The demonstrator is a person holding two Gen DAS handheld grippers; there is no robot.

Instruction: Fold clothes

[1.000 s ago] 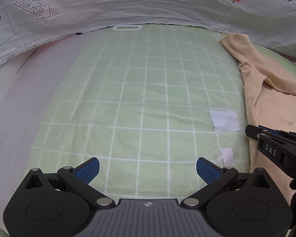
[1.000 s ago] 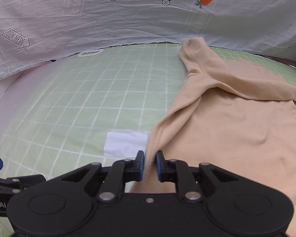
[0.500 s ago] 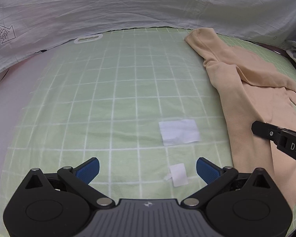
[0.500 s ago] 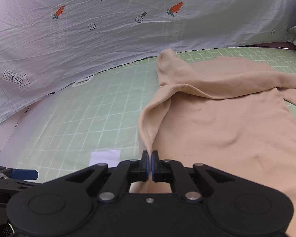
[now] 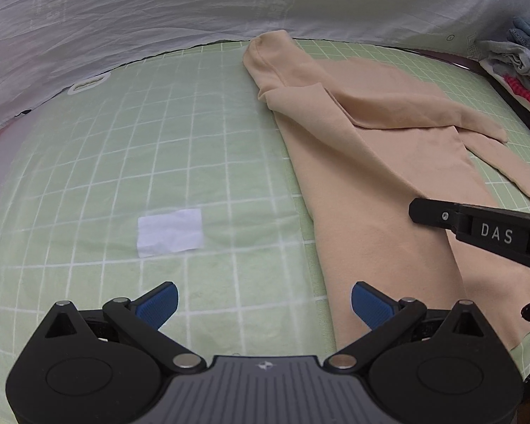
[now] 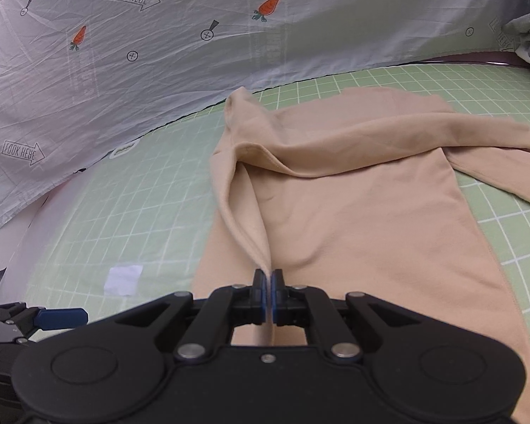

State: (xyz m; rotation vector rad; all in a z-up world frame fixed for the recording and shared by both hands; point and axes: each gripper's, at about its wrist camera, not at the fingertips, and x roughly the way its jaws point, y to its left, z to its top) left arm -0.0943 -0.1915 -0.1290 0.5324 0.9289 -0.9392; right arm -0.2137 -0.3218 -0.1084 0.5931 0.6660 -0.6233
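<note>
A beige long-sleeved garment [image 6: 353, 212] lies on the green grid mat [image 6: 123, 219], one sleeve folded across its chest. My right gripper [image 6: 268, 284] is shut on the garment's left edge, which rises from the mat as a raised ridge of cloth up to the pads. In the left wrist view the same garment [image 5: 364, 162] spreads over the right half of the mat [image 5: 159, 148]. My left gripper [image 5: 265, 302] hangs open above bare mat just left of the garment's lower edge, nothing between its blue pads. The right gripper's black finger [image 5: 477, 226] crosses the cloth at the right.
A white paper patch [image 5: 169, 231] lies on the mat left of the garment. A white printed sheet [image 6: 159, 53] with carrots and arrows rises behind the mat. Piled clothes [image 5: 519, 63] sit at the far right edge. A white handle cut-out [image 5: 88, 84] marks the mat's far rim.
The right gripper closed on the garment's edge and carried it rightward over the body, lifting a ridge. The left gripper slid right across the mat, staying open; the small lower paper scrap left view.
</note>
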